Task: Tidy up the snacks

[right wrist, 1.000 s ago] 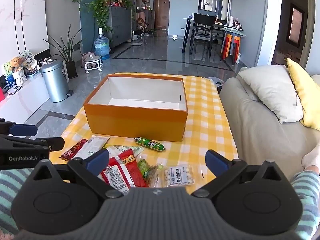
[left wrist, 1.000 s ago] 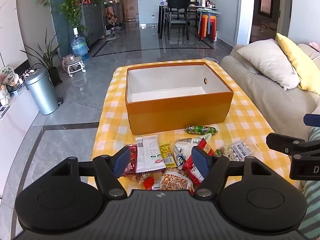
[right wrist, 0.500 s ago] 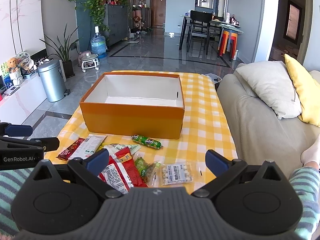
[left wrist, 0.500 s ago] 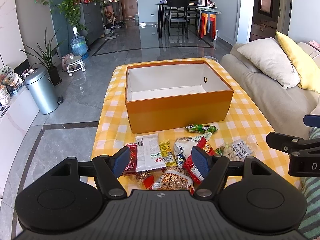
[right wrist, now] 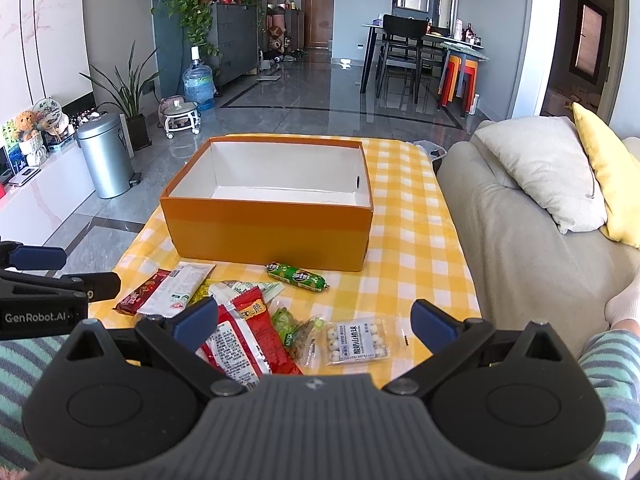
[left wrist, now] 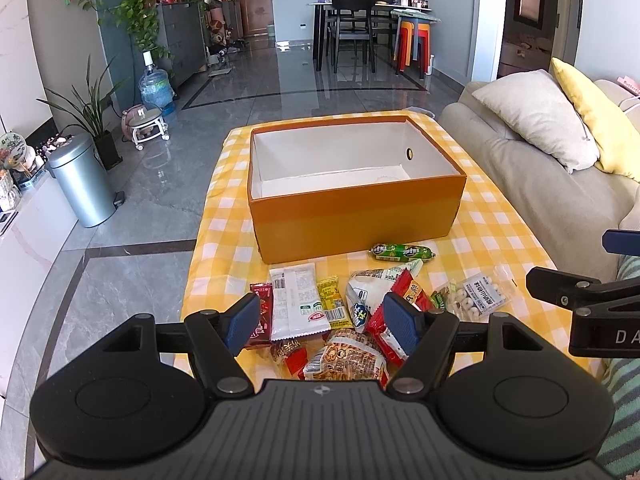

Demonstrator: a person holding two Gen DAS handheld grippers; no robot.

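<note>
An empty orange box (left wrist: 356,216) with a white inside stands in the middle of the yellow checked table (left wrist: 496,224); it also shows in the right wrist view (right wrist: 268,232). Several snack packets lie in front of it: a green sausage (left wrist: 402,252), a white packet (left wrist: 296,300), a red packet (right wrist: 244,340), a clear pack of white balls (right wrist: 357,341). My left gripper (left wrist: 322,322) is open and empty above the near packets. My right gripper (right wrist: 314,322) is open and empty above the red packet and ball pack.
A beige sofa (right wrist: 520,232) with white and yellow cushions runs along the table's right side. A metal bin (left wrist: 82,180), plants and a water bottle stand on the floor at the left. A dining table with chairs (left wrist: 356,28) stands far back.
Both grippers have shifted slightly towards the snacks and stay open. Nothing on the table has moved.
</note>
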